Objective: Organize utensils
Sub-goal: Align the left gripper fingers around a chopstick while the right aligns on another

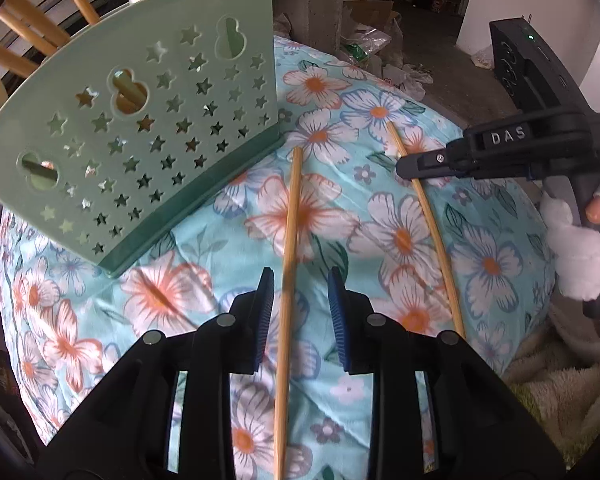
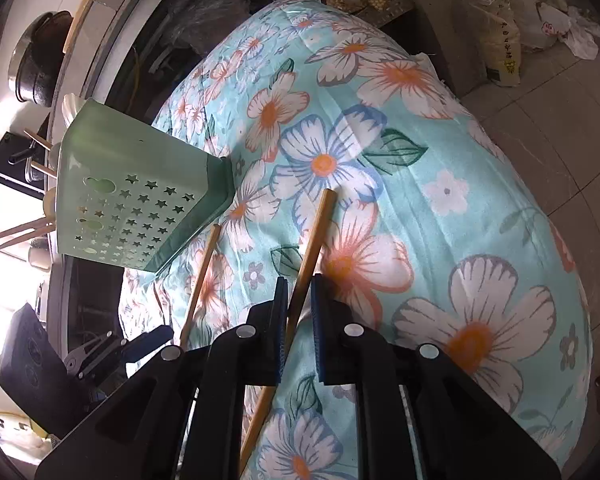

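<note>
On the floral-clothed counter (image 1: 400,208), two bamboo chopsticks lie beside the green holder (image 1: 140,140). Left gripper (image 1: 300,308) jaws wide, straddling one chopstick (image 1: 290,232); right gripper (image 2: 300,320) jaws narrow around the other chopstick (image 2: 312,240). Risk: thin sticks rolling or slipping on soft cloth.

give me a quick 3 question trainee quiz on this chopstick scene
1. True or false: the green holder lies on its side on the floral cloth.
2. How many chopsticks lie loose on the cloth? A) one B) two C) four
3. Fill in: the left gripper is open with the left chopstick ____ its fingers.

Key
1. False. It stands upright, with wooden utensils sticking out of its top.
2. B. The left chopstick and the right chopstick; the right gripper straddles the right one.
3. Between. The gap on each side shows it is not gripped yet.
</note>
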